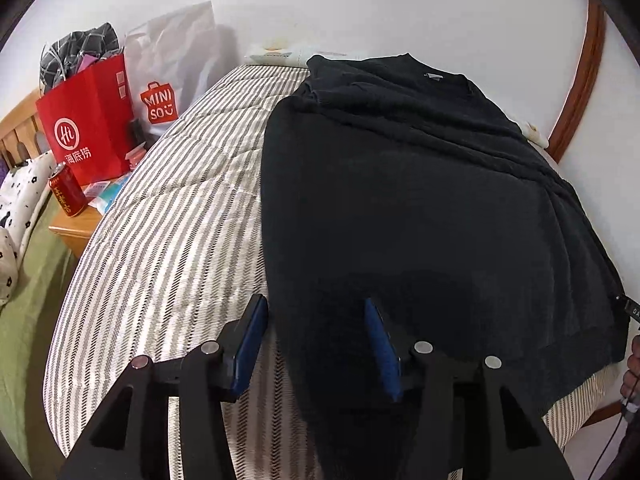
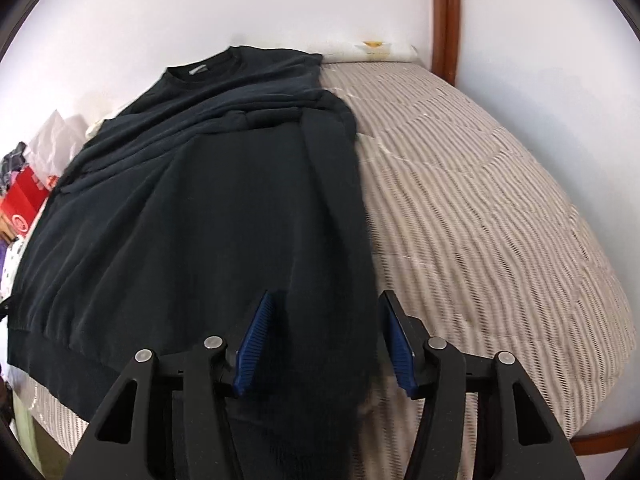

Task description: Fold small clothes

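On the striped bed [image 1: 168, 216], black sweater [image 1: 400, 200] lies flat, collar at 12, hem toward me, sleeves folded in over the body. My left jaws [image 1: 316, 344] are parted, straddling the sweater's left edge, pads not pressing. Right jaws [image 2: 326, 340] are parted too, a dark sleeve strip between the pads, loose. Red bag [image 1: 88, 132] at 9.

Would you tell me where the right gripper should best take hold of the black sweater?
Probably the near right hem corner of the sweater, approached from the near bed edge: that folded side runs straight between the open right gripper fingers.
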A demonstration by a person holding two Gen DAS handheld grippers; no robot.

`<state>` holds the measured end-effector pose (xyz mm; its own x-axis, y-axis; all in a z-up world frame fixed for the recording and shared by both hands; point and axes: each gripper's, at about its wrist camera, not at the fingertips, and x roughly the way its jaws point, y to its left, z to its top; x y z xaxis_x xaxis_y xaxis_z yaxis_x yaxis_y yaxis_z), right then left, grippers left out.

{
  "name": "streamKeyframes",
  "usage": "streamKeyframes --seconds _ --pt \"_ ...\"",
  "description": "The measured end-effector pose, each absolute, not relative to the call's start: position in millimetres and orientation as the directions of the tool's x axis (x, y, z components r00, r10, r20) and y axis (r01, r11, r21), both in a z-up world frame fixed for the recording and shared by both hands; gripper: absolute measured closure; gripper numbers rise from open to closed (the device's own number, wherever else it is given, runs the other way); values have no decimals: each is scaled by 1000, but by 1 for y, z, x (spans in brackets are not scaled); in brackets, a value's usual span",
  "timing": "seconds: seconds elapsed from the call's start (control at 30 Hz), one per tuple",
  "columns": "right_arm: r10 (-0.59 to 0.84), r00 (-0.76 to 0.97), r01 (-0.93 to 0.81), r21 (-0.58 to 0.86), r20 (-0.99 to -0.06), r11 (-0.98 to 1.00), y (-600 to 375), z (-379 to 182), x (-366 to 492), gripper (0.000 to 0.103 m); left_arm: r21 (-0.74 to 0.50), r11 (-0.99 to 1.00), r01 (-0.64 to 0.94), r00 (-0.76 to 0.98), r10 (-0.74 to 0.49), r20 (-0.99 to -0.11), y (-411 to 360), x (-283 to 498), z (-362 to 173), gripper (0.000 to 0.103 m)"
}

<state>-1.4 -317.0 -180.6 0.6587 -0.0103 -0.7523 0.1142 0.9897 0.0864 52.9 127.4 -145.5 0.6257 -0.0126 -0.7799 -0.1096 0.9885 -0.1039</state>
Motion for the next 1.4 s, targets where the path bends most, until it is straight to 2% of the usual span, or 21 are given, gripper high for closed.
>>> streamKeyframes --seconds 0.1,0.13,0.17,0.2,0.3,0.57,0.8,1.17,1.4 --pt "-23 669 98 58 -743 993 -303 -180 4 64 -80 987 -142 624 27 -781 124 56 -145 75" --pt "-23 677 91 52 -735 994 -298 -180 5 75 -83 984 -159 627 35 -779 125 57 -145 88" --pt "-16 681 81 54 -732 995 -295 -180 6 88 -105 980 -168 630 25 -776 126 57 -145 92" --pt "-9 684 69 52 -729 996 -291 -179 7 92 -124 977 -172 628 12 -778 127 57 -145 94" --pt "-24 693 53 17 -721 998 -286 -177 7 94 -116 978 -172 631 19 -776 126 55 -141 96" --pt "13 728 80 103 -685 991 -307 -151 -16 95 -179 973 -144 690 -31 -723 134 29 -115 97" --pt "26 753 39 84 -658 996 -299 -119 -32 95 -223 969 -110 728 -75 -682 137 13 -92 96" --pt "15 815 60 110 -579 992 -302 -78 -11 95 -221 970 -97 802 -55 -595 139 37 -50 97" --pt "6 839 75 127 -543 989 -314 -62 15 95 -228 967 -111 816 -42 -576 149 69 -42 96"
